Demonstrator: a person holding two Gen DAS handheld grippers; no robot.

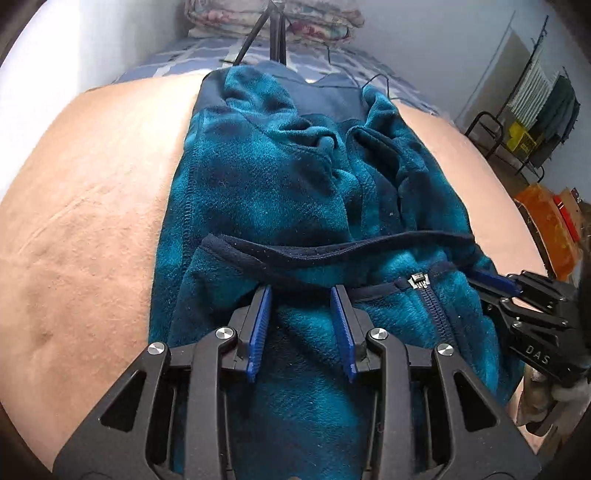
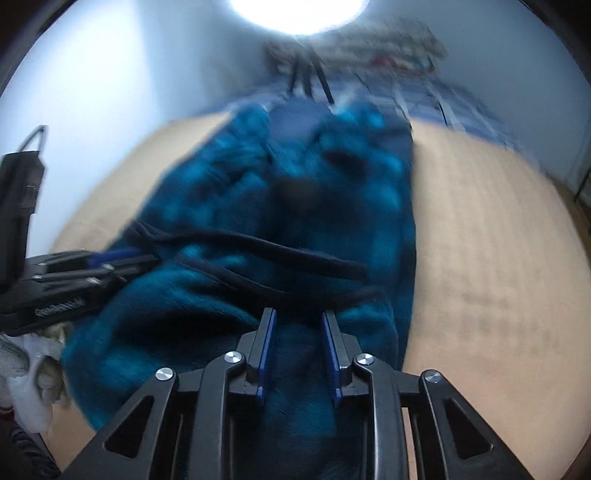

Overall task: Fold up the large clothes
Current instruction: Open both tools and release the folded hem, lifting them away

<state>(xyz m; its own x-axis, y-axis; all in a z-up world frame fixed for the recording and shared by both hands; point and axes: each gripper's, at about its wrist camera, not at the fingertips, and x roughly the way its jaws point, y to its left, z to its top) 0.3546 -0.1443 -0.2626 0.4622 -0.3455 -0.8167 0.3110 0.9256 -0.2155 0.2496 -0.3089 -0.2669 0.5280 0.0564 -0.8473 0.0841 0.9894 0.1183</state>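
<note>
A teal fleece jacket [image 1: 280, 177] with navy trim and a navy zipper [image 1: 436, 314] lies lengthwise on a tan bed surface [image 1: 85, 229], partly folded with its hem edge lying across it. My left gripper [image 1: 303, 291] is open, its blue pads on either side of a fold of fleece near the navy hem. My right gripper [image 2: 298, 314] is open over the same jacket [image 2: 258, 206]; that view is blurred. The right gripper also shows at the right in the left wrist view [image 1: 495, 284], and the left gripper at the left in the right wrist view [image 2: 122, 262].
A tripod [image 1: 273, 33] stands on a blue checked sheet [image 1: 192, 55] beyond the jacket, with folded quilts [image 1: 321, 18] behind. A clothes rack [image 1: 543, 110] and orange boxes [image 1: 550, 221] are at the right. A bright lamp [image 2: 295, 11] glares overhead.
</note>
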